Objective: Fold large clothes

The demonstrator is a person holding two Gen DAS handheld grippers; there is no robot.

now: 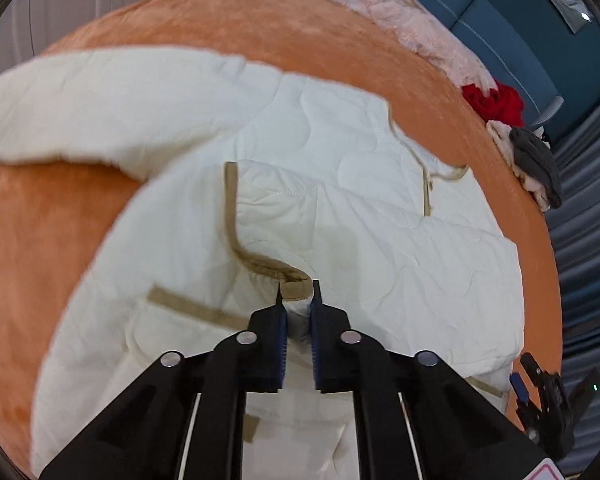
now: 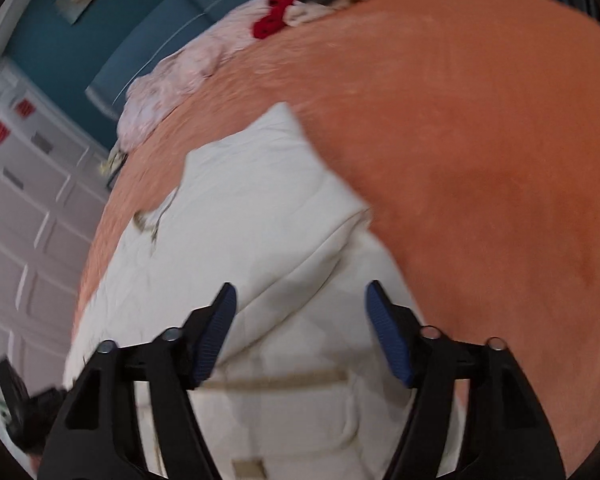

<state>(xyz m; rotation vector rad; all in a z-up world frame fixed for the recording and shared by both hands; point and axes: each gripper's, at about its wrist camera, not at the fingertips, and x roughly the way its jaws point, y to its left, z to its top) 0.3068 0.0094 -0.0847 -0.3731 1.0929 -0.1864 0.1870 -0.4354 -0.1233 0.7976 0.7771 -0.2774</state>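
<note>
Folding the white quilted jacket (image 1: 340, 152) is the step in hand, and I judge it mid-fold: my left gripper (image 1: 298, 294) pinches the tan-bound edge (image 1: 296, 289) with a wad of white fabric bunched between the fingers (image 1: 278, 312), which stand nearly together, clamped on cloth. The tan trim (image 1: 231, 208) runs from the pinch up toward 11 o'clock, so I'm holding a front hem or corner, I think; exact part hard to tell.

The jacket lies spread on an orange fleece blanket (image 1: 40, 248) covering what looks like a bed; one sleeve (image 1: 80, 108) stretches out to 9 o'clock in the left wrist view, drawcord (image 1: 452, 174) at 2 o'clock.

My right gripper (image 2: 300, 292) hangs over the jacket (image 2: 240, 208) with fingers (image 2: 220, 320) spread wide, nothing between them, touching nothing I can see. View is motion-blurred.

To do it well, my call: keep the left pinch firm on the binding, not just the filling, and carry the edge across low so the padded layers don't drag or bunch. Bring the right down on the matching edge near the tan strip (image 2: 284, 380) at 6 o'clock, so both corners travel together and the fold line stays straight. Risk: thick quilting slips out of a shallow pinch.

Pink fluffy garment (image 1: 400, 20), red cloth (image 1: 494, 102), grey item (image 1: 536, 160) sit at the far edge, 1–3 o'clock, well apart.
</note>
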